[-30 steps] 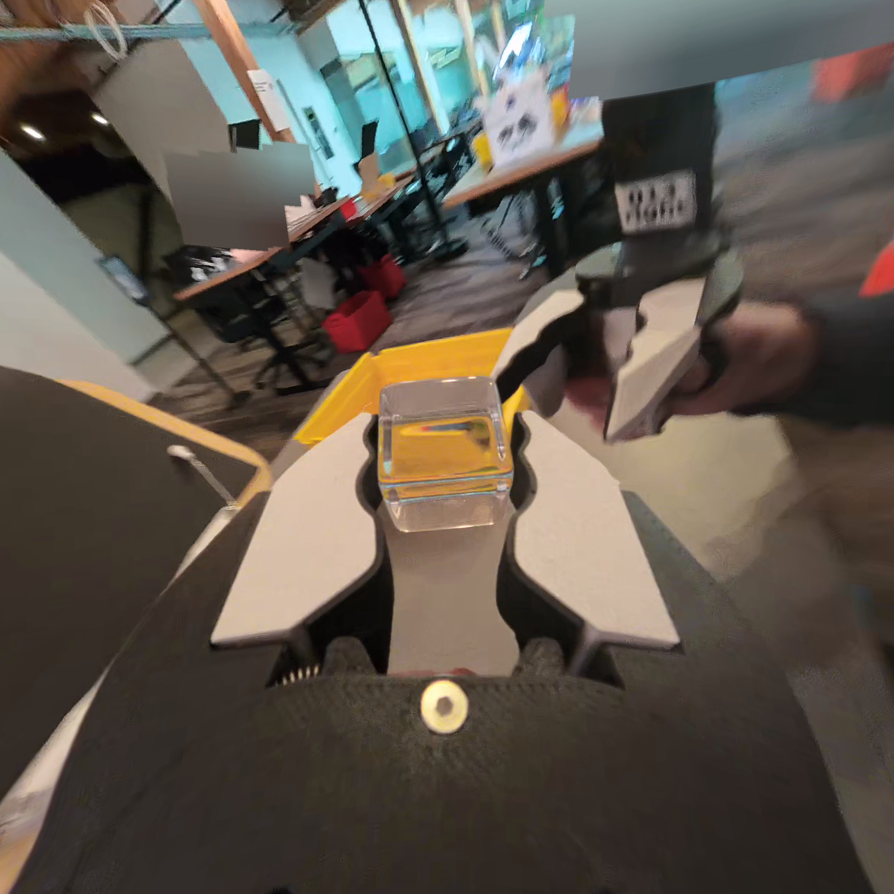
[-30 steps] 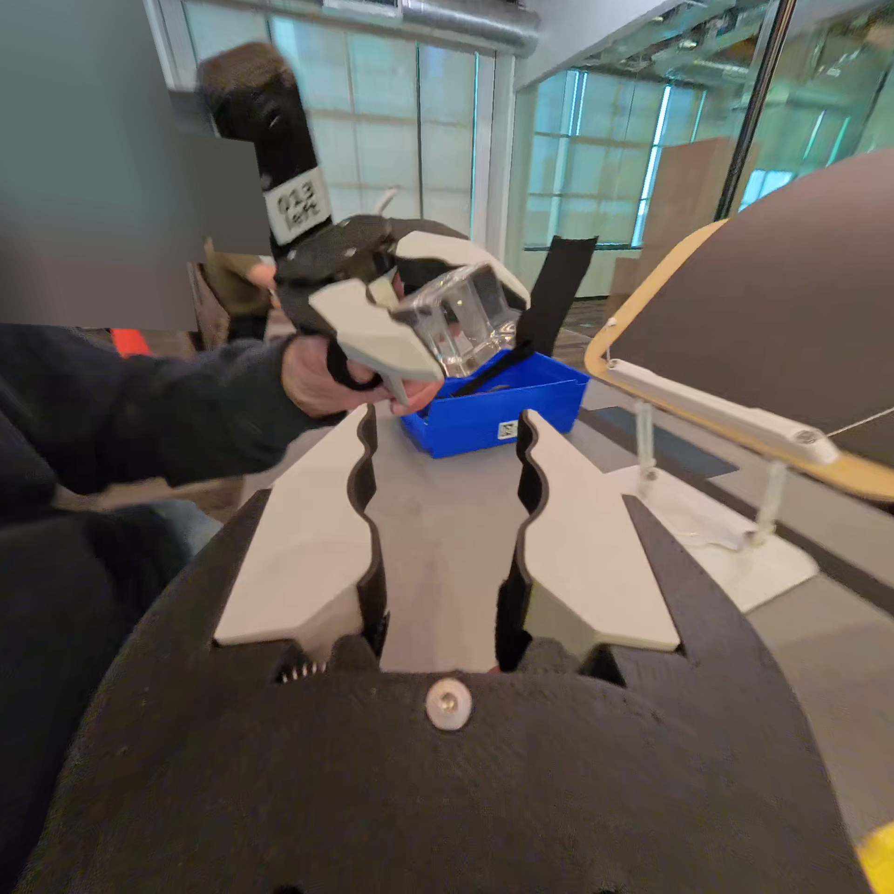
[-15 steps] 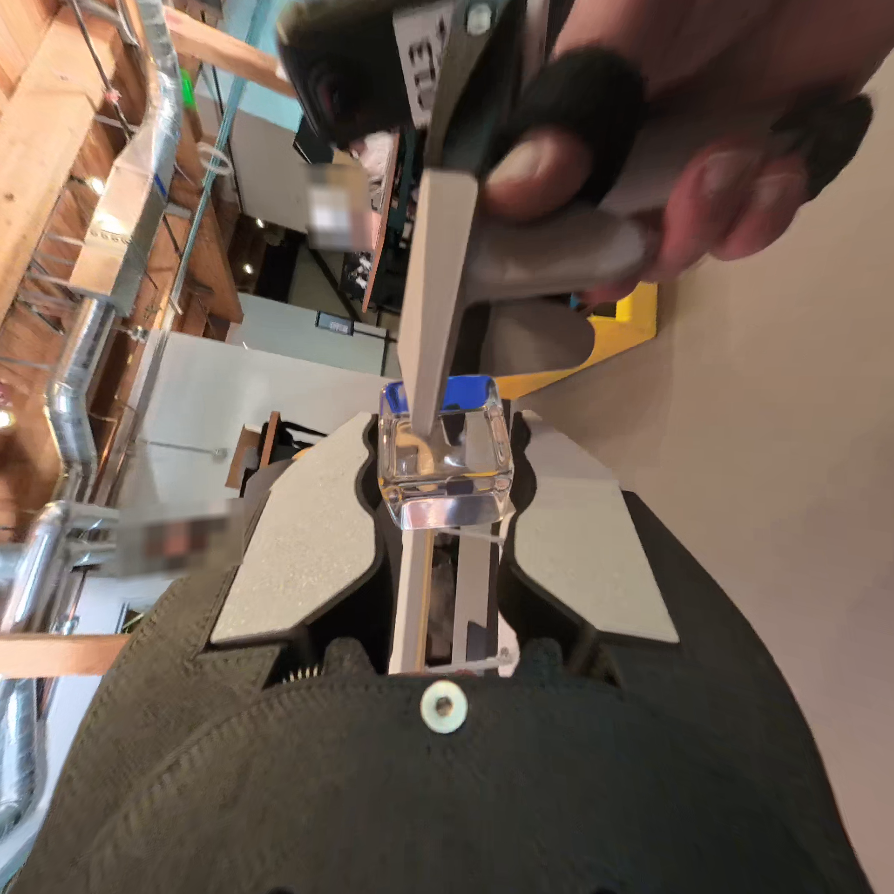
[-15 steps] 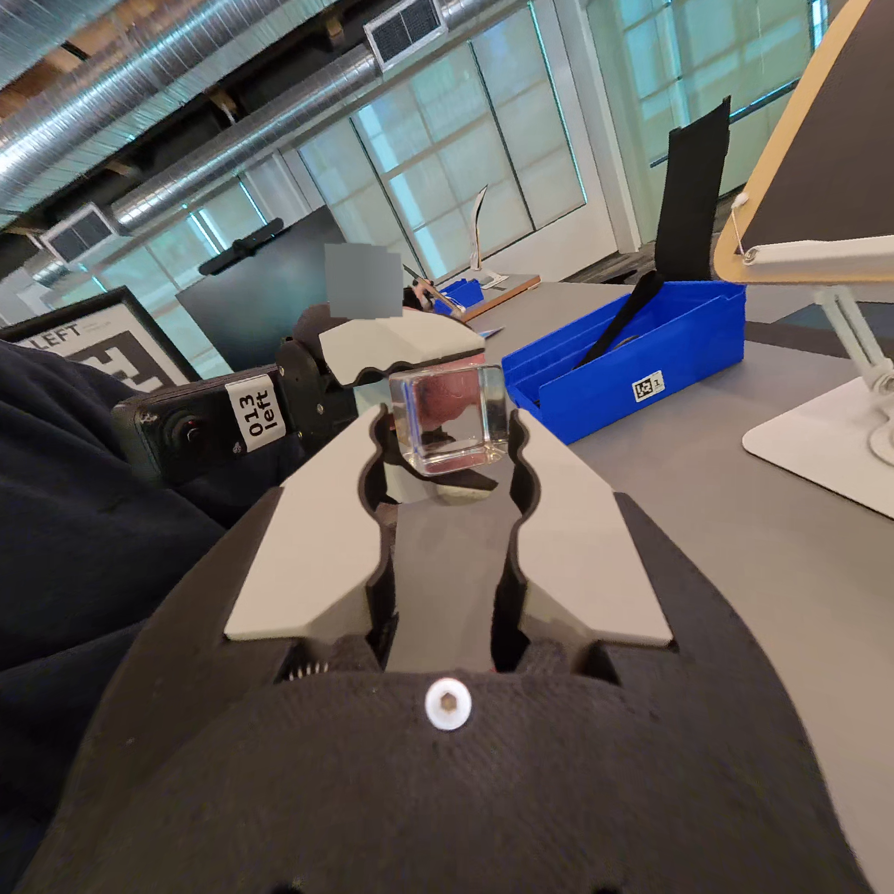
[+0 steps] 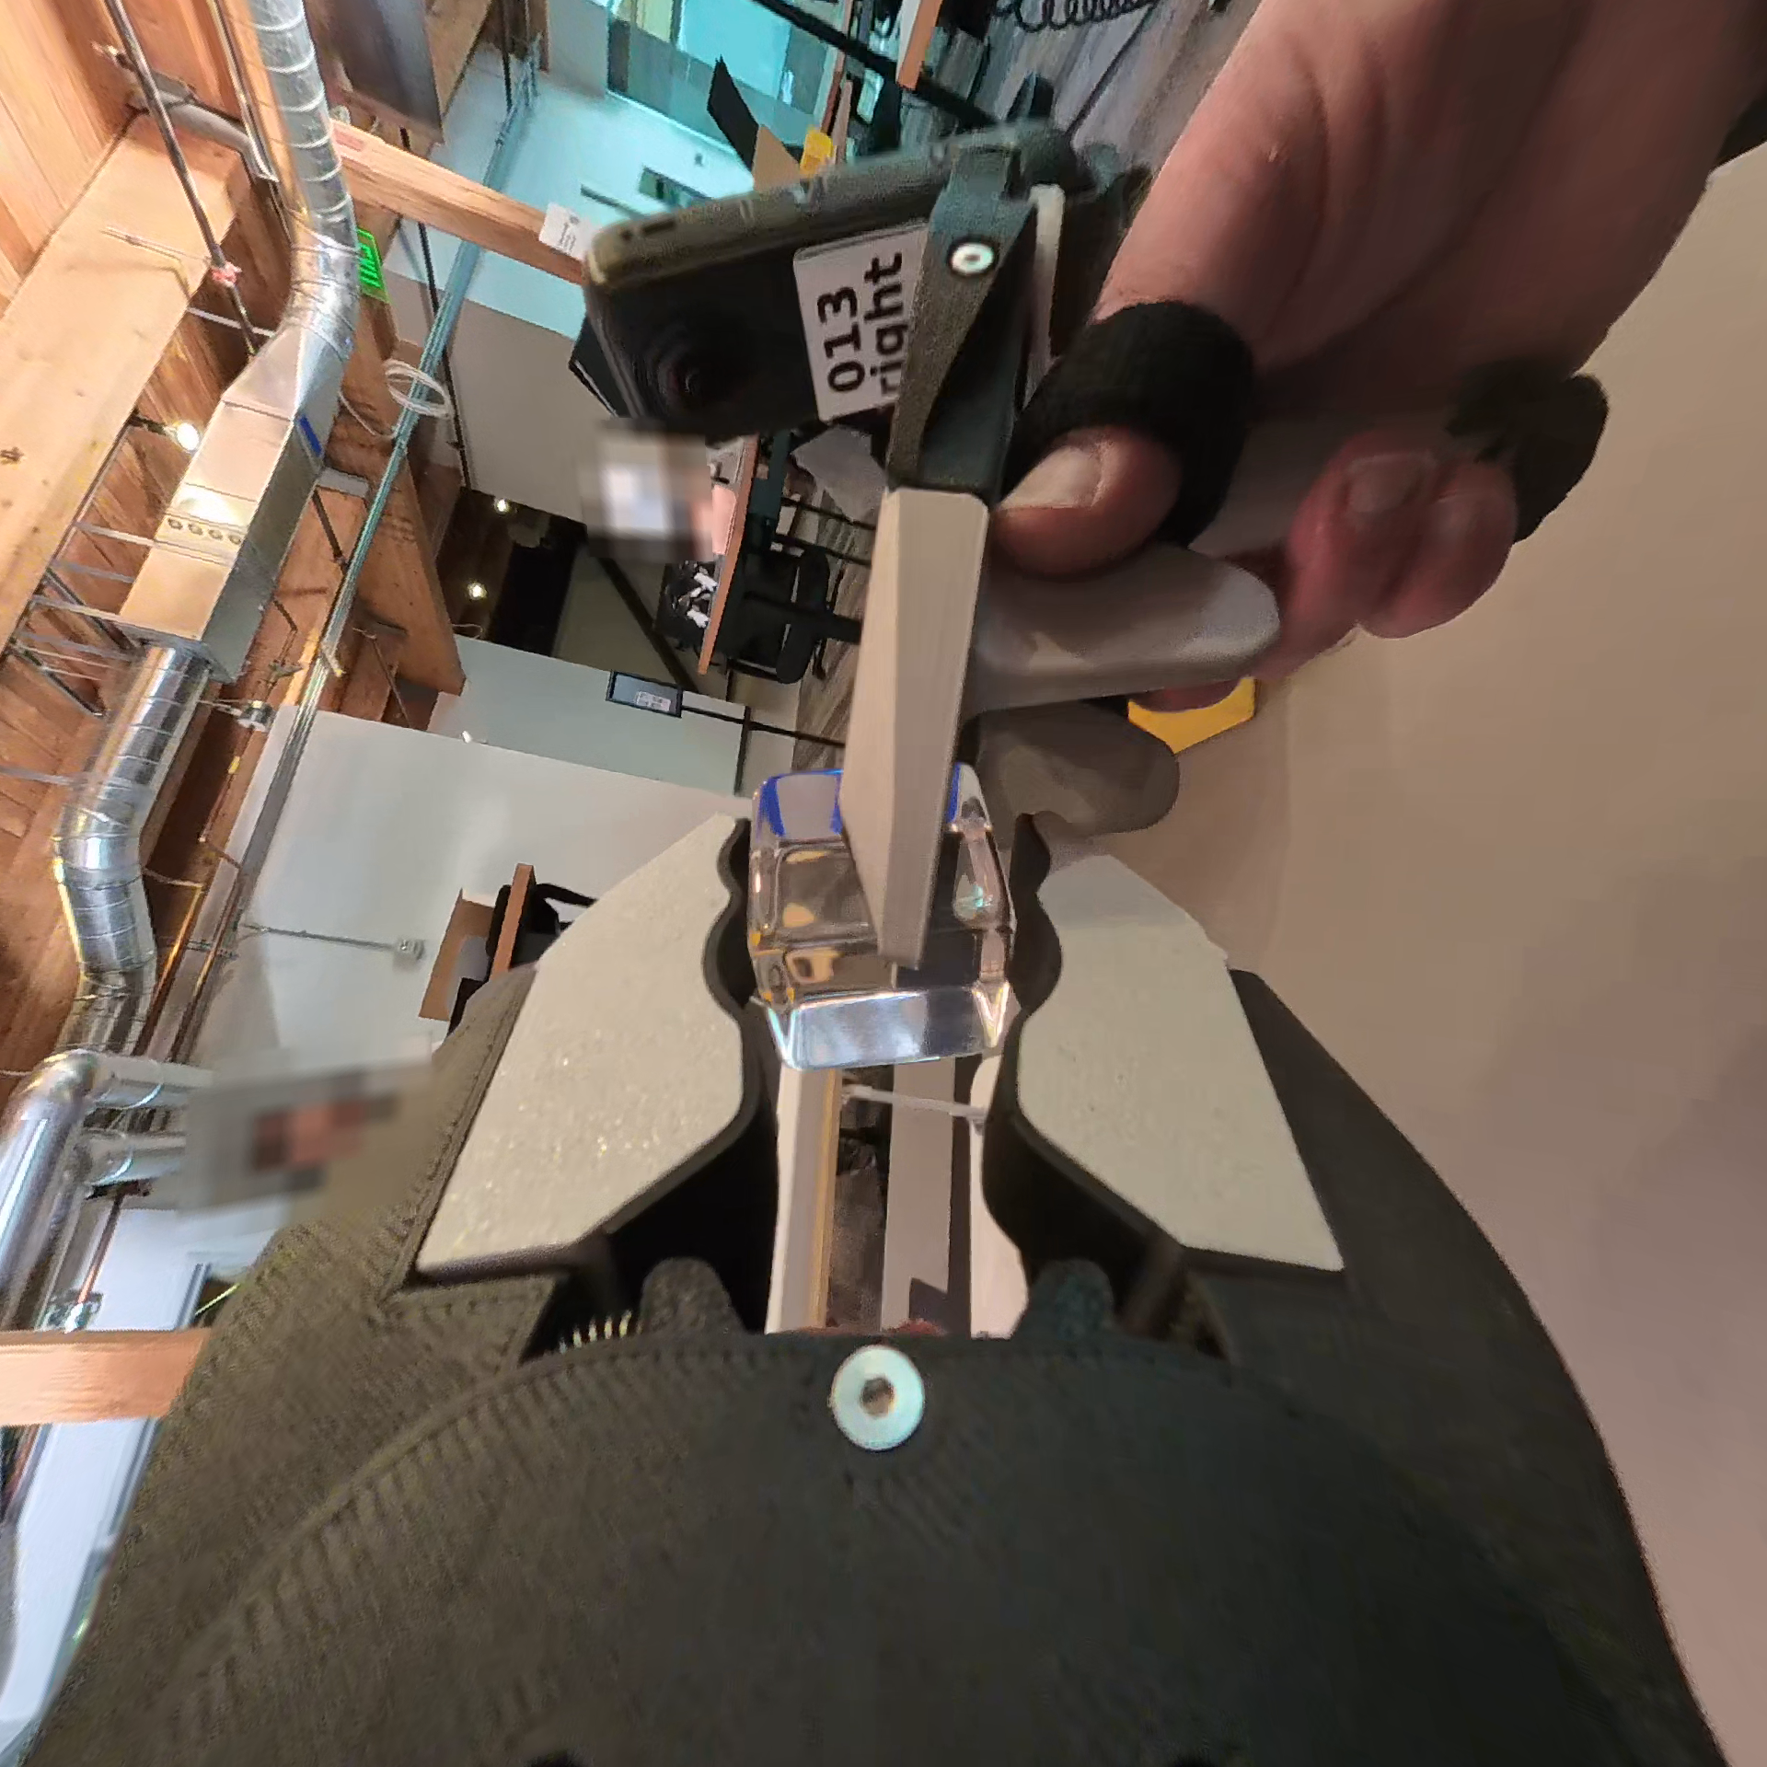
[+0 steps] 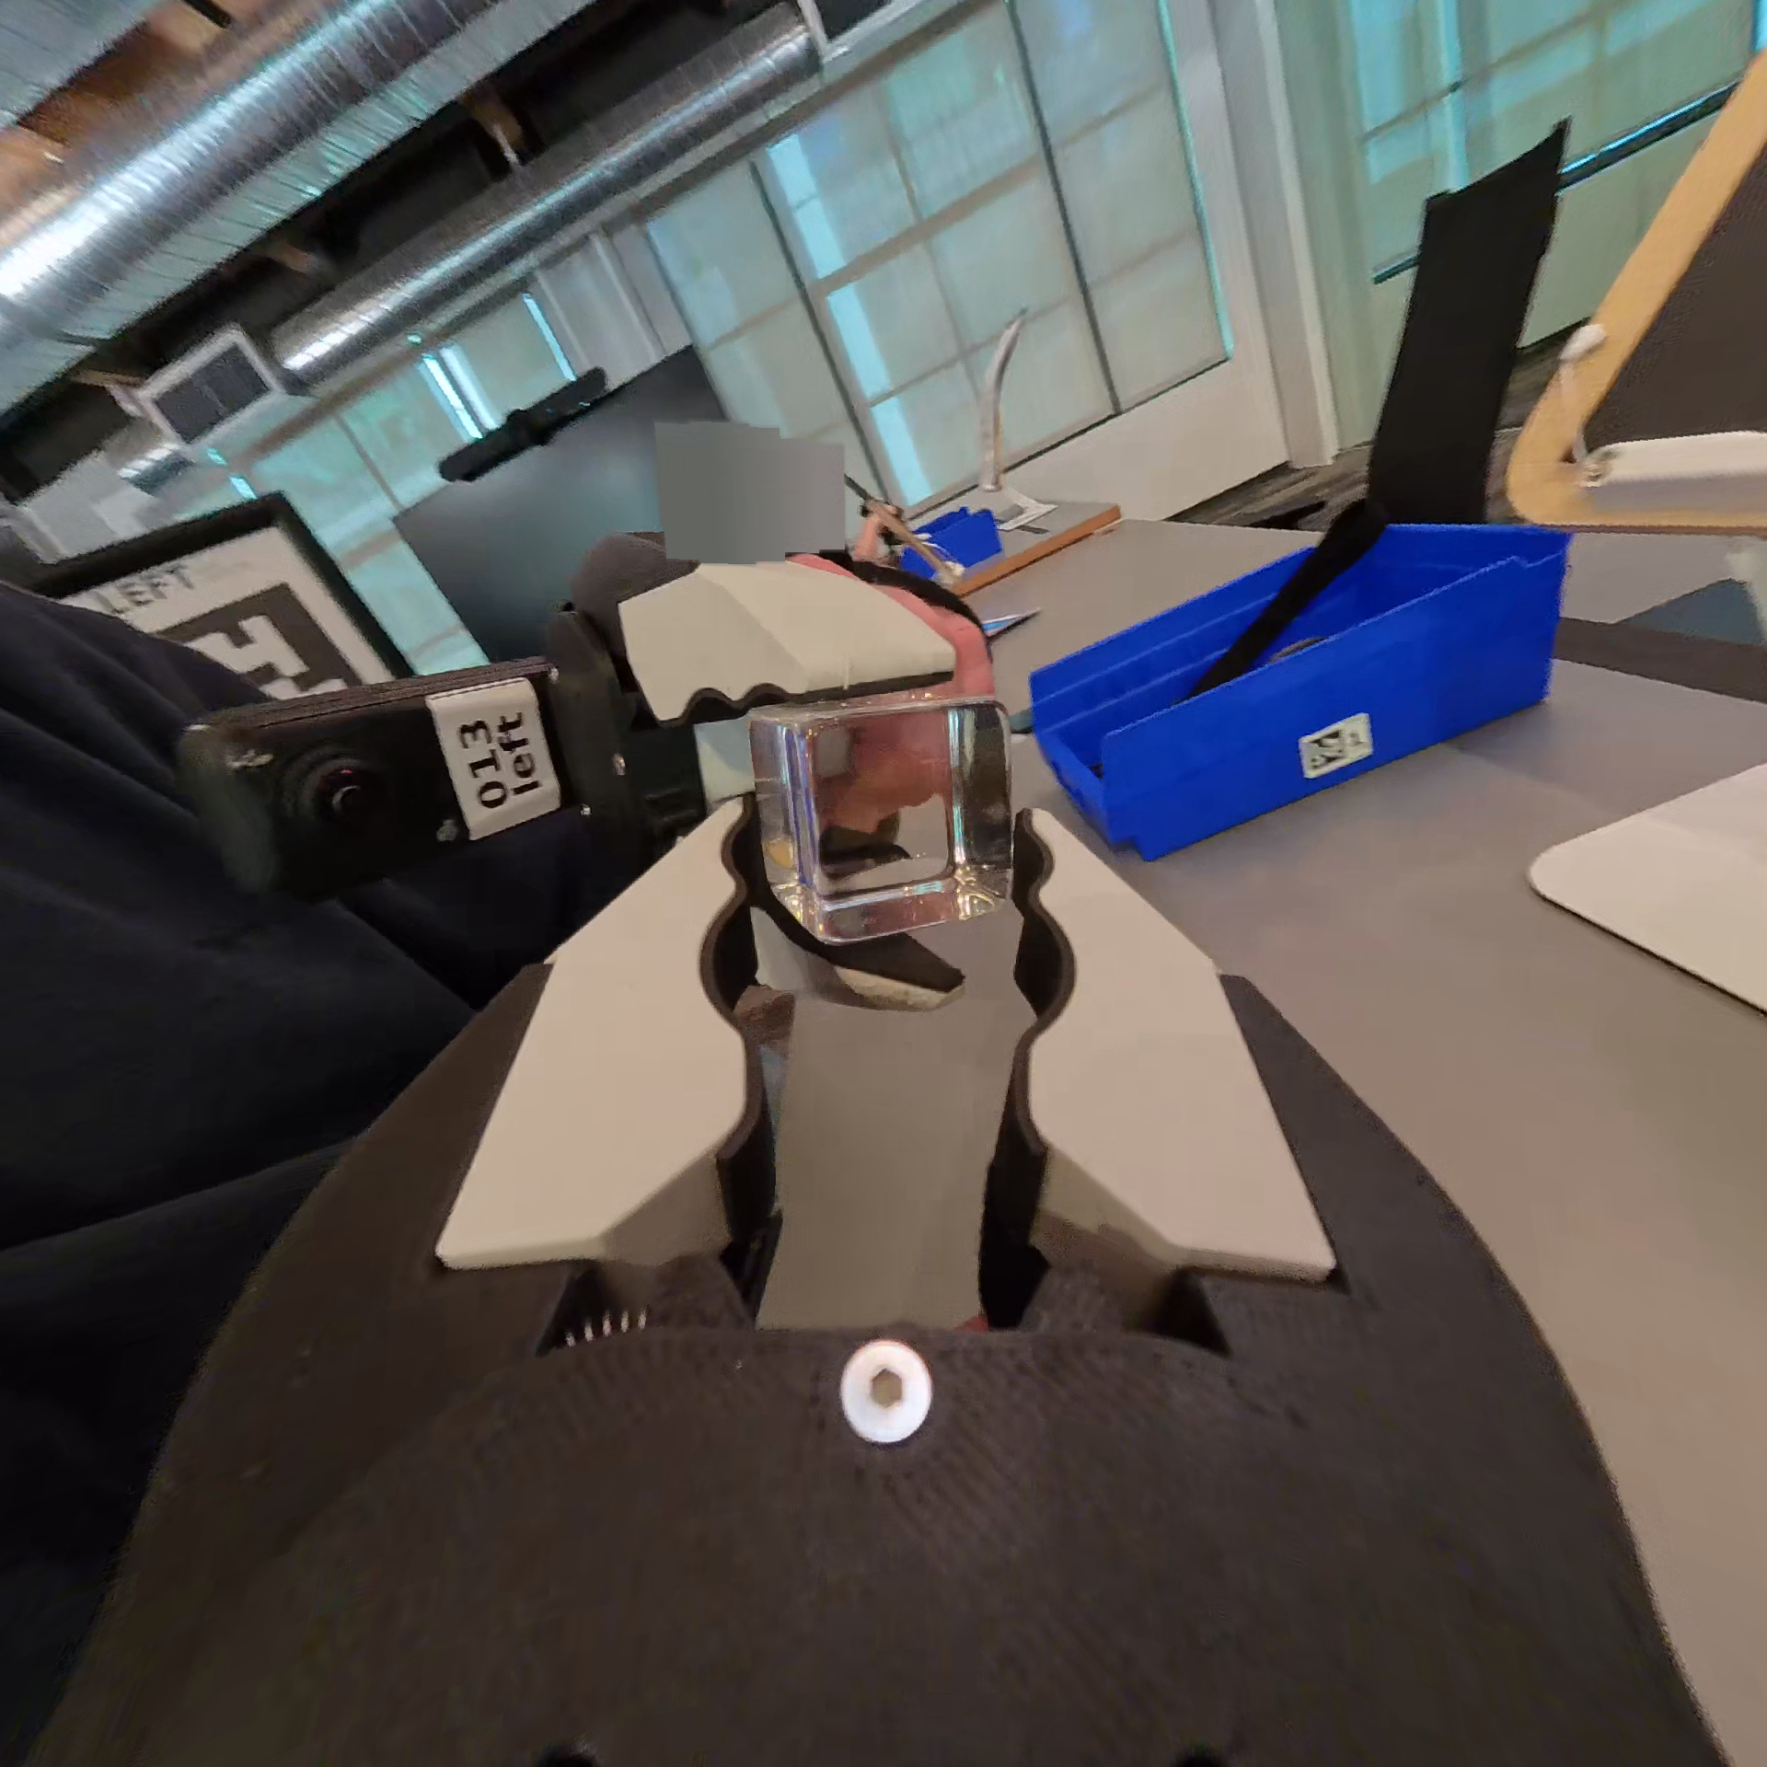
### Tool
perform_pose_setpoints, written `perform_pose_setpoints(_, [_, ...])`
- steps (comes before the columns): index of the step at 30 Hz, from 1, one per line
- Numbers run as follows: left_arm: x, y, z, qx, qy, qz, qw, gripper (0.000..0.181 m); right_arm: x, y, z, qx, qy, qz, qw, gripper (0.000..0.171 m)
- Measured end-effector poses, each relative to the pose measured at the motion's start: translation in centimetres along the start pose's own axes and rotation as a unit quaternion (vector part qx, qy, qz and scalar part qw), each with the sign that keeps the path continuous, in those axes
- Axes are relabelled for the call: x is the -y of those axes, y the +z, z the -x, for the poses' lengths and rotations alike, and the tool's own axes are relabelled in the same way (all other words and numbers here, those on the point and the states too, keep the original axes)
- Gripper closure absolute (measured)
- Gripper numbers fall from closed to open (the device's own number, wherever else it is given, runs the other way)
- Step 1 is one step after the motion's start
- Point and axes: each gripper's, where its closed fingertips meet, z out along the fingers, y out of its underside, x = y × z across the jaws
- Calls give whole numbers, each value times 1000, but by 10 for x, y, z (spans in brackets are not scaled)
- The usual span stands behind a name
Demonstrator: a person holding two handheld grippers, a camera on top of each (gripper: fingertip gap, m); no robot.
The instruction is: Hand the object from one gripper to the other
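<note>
A clear cube (image 5: pixel 875 942) sits between the fingertips of both grippers at the same time, held in the air above a grey table (image 6: pixel 1434 956). The left gripper (image 5: pixel 878 918) is closed on the cube from two sides. The right gripper (image 6: pixel 880 832) is also closed on the cube, and its fingers (image 5: pixel 908 765) cross those of the left gripper at a right angle. In the left wrist view, a person's hand (image 5: pixel 1339 316) holds the right gripper from above. On the table behind the cube stands a blue bin (image 6: pixel 1291 708), and a black strip (image 6: pixel 1434 402) leans out of it.
</note>
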Motion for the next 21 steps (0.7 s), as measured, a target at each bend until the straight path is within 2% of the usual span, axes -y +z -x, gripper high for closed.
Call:
perform_pose_setpoints(1, [-3,1,1,2,1,13,1000,130,-1,0,-6,-28,-7,8,1000,120])
perform_pose_setpoints(3, [-13,5,1,11,10,48,999,130,-5,-1,-18,-91,-29,32,995,104])
perform_pose_setpoints(7, [-22,12,-6,11,28,84,996,131,-5,-4,-27,-171,-66,54,981,104])
perform_pose_setpoints(10, [-23,16,-10,10,31,100,994,131,-9,1,-30,-185,-77,62,978,116])
perform_pose_setpoints(21, [-33,21,-17,1,49,133,990,130,-15,0,-40,-214,-85,79,970,117])
